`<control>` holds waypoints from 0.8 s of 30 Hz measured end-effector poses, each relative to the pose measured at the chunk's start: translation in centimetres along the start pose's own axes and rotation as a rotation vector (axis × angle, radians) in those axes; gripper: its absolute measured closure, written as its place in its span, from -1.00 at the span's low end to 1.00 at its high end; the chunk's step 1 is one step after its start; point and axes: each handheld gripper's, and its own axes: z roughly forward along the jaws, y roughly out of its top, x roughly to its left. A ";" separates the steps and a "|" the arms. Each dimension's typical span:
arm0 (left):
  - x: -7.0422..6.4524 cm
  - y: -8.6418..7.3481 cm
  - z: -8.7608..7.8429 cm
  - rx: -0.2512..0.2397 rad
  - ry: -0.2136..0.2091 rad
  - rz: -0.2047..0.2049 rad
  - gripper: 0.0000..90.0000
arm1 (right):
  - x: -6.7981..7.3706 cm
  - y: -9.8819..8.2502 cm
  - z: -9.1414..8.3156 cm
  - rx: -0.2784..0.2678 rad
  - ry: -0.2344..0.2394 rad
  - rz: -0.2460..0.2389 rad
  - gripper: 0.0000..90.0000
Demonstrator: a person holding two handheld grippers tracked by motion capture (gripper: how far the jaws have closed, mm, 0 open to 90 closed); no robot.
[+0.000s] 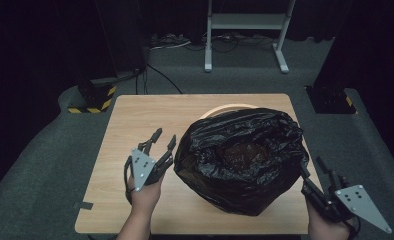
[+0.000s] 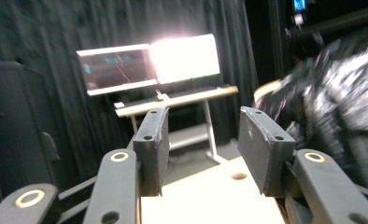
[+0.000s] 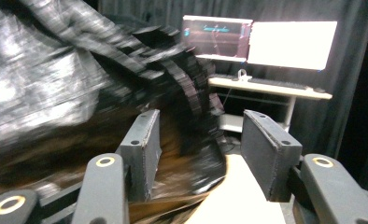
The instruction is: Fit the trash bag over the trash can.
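Note:
A black plastic bag [image 1: 240,160] stands open in the middle of the wooden table [image 1: 135,115]. It is pulled over a round wooden rim [image 1: 225,109] that peeks out behind it, and something brown lies inside. My left gripper [image 1: 165,136] is just left of the bag, open, with nothing between its jaws [image 2: 203,130]; the bag [image 2: 331,93] is blurred at the right of that view. My right gripper [image 1: 311,167] sits at the bag's right side near the table's front corner. It is open [image 3: 198,135], with the bag [image 3: 56,84] close along its left jaw.
Beyond the table's far edge a white stand [image 1: 245,22] rests on grey carpet, with cables beside it. Yellow-and-black striped bases [image 1: 92,100] flank the table. A desk with two lit monitors [image 3: 261,39] stands against the dark curtain.

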 end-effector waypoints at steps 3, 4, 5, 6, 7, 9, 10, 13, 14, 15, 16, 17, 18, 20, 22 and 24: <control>-1.2 -0.4 0.6 0.005 -0.031 0.015 0.25 | 0.6 -0.3 0.6 0.030 0.012 -0.003 0.03; -1.4 -0.5 0.5 0.001 -0.037 0.008 0.25 | 0.6 -0.4 0.9 0.038 0.015 -0.009 0.02; -1.7 -0.6 0.3 -0.002 -0.043 0.000 0.26 | 0.6 -0.4 1.2 0.040 0.015 -0.013 0.02; -1.8 -0.6 0.2 -0.003 -0.047 0.003 0.26 | 0.4 -0.3 1.7 0.043 0.013 -0.015 0.02; -2.2 -0.7 -0.2 -0.005 -0.053 0.000 0.27 | 0.2 -0.3 2.1 0.045 0.013 -0.013 0.02; -2.7 -0.8 -0.8 -0.011 -0.061 0.004 0.27 | -0.3 -0.1 3.4 0.052 0.016 -0.009 0.01; -3.1 -0.7 -1.3 -0.015 -0.063 0.006 0.28 | -0.6 0.0 3.9 0.050 0.017 -0.015 0.01; -4.1 -0.6 -2.7 -0.036 -0.078 0.017 0.30 | -1.7 0.3 6.0 0.080 0.017 -0.005 0.00; -4.4 -0.7 -3.1 -0.043 -0.078 0.025 0.30 | -2.2 0.4 6.9 0.088 0.022 -0.008 -0.02; -4.5 -0.7 -3.3 -0.048 -0.070 0.037 0.30 | -2.5 0.4 7.6 0.099 0.017 -0.017 -0.04; -4.4 -0.7 -3.5 -0.050 -0.058 0.044 0.30 | -2.9 0.4 8.0 0.109 0.005 -0.018 -0.05; -4.0 -0.6 -3.5 -0.049 -0.049 0.040 0.29 | -3.2 0.5 8.2 0.109 -0.002 -0.011 -0.05; -3.6 -0.6 -3.4 -0.047 -0.046 0.025 0.28 | -3.4 0.5 8.1 0.109 -0.011 -0.015 -0.05; -2.5 -0.4 -3.0 -0.043 -0.032 0.000 0.18 | -3.6 0.4 7.4 0.098 -0.024 -0.005 -0.05; -1.9 0.0 -2.6 -0.050 -0.019 0.018 0.18 | -3.5 0.2 6.6 0.087 -0.030 -0.002 -0.05; -1.6 0.3 -2.0 -0.050 -0.019 0.021 0.12 | -3.2 0.0 5.6 0.079 -0.039 -0.014 -0.05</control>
